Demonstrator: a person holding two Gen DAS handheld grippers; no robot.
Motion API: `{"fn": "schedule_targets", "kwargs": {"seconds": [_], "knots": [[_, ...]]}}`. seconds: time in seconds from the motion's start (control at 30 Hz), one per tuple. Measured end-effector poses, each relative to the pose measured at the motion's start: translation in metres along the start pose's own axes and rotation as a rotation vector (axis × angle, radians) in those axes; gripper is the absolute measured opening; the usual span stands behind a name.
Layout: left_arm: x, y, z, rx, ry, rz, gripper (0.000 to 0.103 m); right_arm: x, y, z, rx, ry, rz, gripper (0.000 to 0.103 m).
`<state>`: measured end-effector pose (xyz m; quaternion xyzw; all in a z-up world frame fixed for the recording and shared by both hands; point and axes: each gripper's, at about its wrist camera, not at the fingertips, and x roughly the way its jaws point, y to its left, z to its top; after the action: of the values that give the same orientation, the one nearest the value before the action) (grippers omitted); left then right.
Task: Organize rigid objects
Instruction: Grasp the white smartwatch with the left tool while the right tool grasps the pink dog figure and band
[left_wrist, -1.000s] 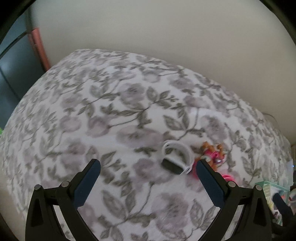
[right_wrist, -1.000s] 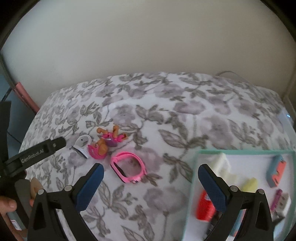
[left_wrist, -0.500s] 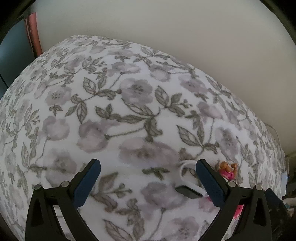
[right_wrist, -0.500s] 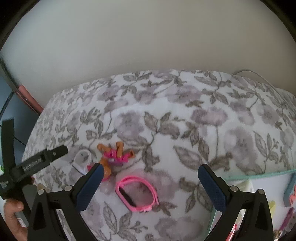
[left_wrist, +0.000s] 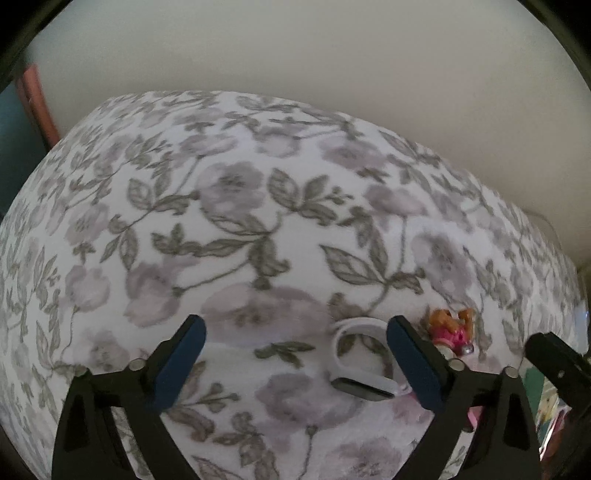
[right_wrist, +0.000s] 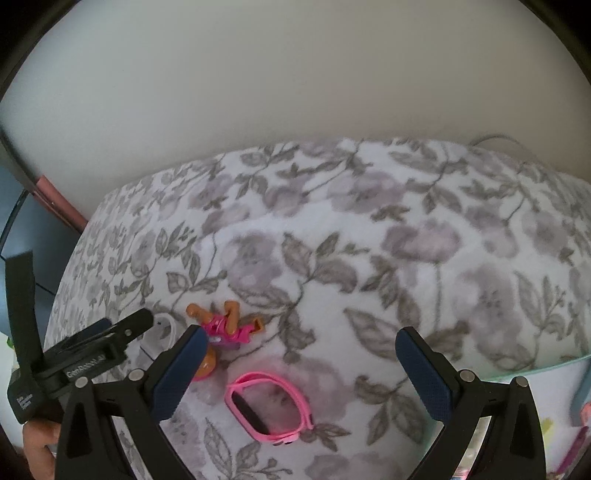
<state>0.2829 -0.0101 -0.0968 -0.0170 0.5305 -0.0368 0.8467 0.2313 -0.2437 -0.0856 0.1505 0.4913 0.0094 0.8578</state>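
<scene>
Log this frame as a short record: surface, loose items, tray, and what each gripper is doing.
surface: floral bedspread
loose items: pink watch band, white watch band, small doll in pink, all lying close together
tray: teal-rimmed tray at the right edge of the right wrist view, small items inside, mostly cut off
left gripper: open, empty, white watch band near its right finger
right gripper: open, empty, above the pink watch band

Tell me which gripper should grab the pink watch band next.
Right. The right gripper is open with the pink watch band lying between its fingers. The left gripper is open over the white band instead, so it likely suits that one.
</scene>
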Motion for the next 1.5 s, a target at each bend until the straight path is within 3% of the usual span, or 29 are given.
{"fn": "schedule_targets", "kwargs": {"seconds": [0.1, 0.33, 0.47, 0.63, 0.73, 1.03, 1.13, 1.3, 1.5], "knots": [[0.003, -0.007, -0.002, 0.036, 0.012, 0.012, 0.077, 0.003, 0.001, -0.004, -0.009, 0.007, -0.011, 0.103], [0.011, -0.018, -0.012, 0.067, 0.044, -0.007, 0.055, 0.002, -0.003, -0.007, 0.014, 0.011, -0.005, 0.103], [0.010, -0.032, -0.018, 0.116, 0.060, -0.018, 0.037, 0.004, 0.001, -0.013, 0.012, 0.023, 0.018, 0.103], [0.012, -0.045, -0.031, 0.180, 0.039, 0.016, 0.034, 0.005, 0.002, -0.016, 0.008, 0.030, 0.016, 0.103], [0.009, -0.045, -0.033, 0.168, 0.036, 0.021, 0.025, 0.004, 0.001, -0.018, 0.009, 0.032, 0.010, 0.103], [0.004, -0.003, -0.029, 0.002, 0.047, 0.001, 0.017, -0.002, 0.007, -0.018, -0.006, 0.034, 0.021, 0.103], [0.003, 0.012, -0.028, -0.046, 0.047, 0.049, 0.016, -0.004, 0.013, -0.019, -0.011, 0.040, 0.033, 0.103], [0.000, 0.027, -0.031, -0.088, 0.049, 0.082, 0.016, -0.003, 0.024, -0.023, -0.026, 0.073, 0.056, 0.091], [-0.002, 0.036, -0.034, -0.101, 0.049, 0.102, 0.016, 0.006, 0.035, -0.035, -0.019, 0.124, 0.087, 0.087]]}}
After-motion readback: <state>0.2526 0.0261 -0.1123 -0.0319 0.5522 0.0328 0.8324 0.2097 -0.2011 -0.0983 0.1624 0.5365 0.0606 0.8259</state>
